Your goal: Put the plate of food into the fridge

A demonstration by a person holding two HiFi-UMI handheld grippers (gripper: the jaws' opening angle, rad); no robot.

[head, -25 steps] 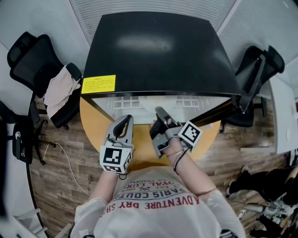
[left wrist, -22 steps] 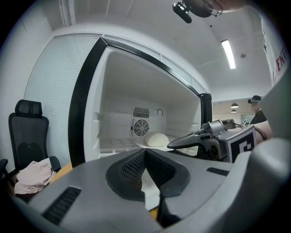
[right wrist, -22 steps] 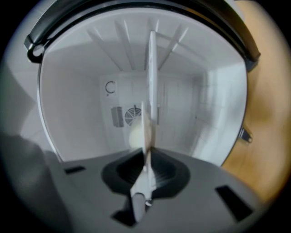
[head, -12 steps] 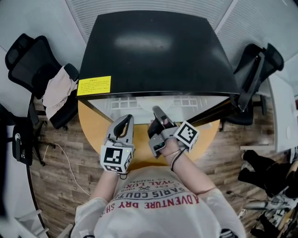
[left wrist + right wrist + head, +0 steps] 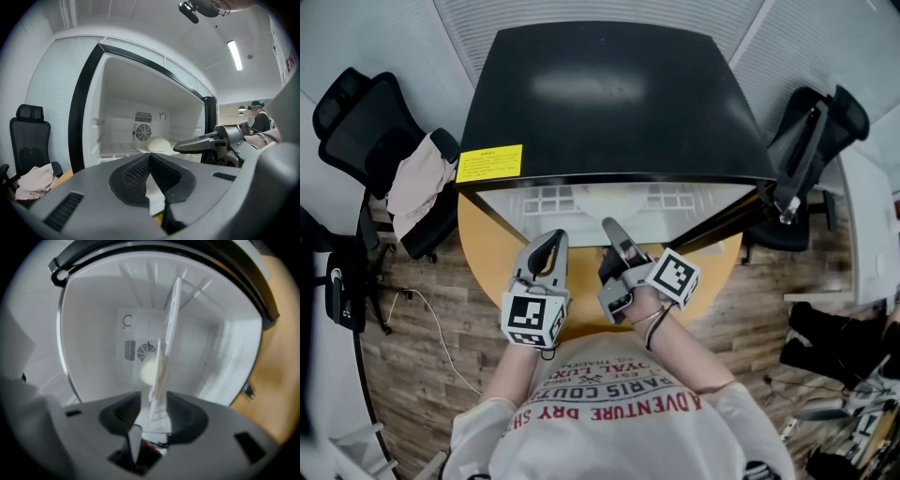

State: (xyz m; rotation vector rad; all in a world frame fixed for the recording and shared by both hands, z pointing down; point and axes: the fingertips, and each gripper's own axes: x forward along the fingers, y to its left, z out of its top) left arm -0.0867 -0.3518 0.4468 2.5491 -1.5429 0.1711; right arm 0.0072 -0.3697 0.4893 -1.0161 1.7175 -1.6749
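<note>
A black fridge stands open in front of me, its white inside showing. The white plate with a pale round bun rests on the fridge shelf. My right gripper reaches level into the opening, rolled on its side. Its jaws have just been opening and now stand open. The plate's rim runs between them, with the bun beyond, and the pads do not press on it. My left gripper hangs shut and empty just outside the opening, left of the right gripper.
The fridge sits on a round wooden table. Its open door juts out at the right. Black office chairs stand at the left and right, the left one with a cloth on it. A yellow label marks the fridge top.
My right gripper has rolled a little and shifted slightly toward me at the fridge opening. The left gripper has kept still.
</note>
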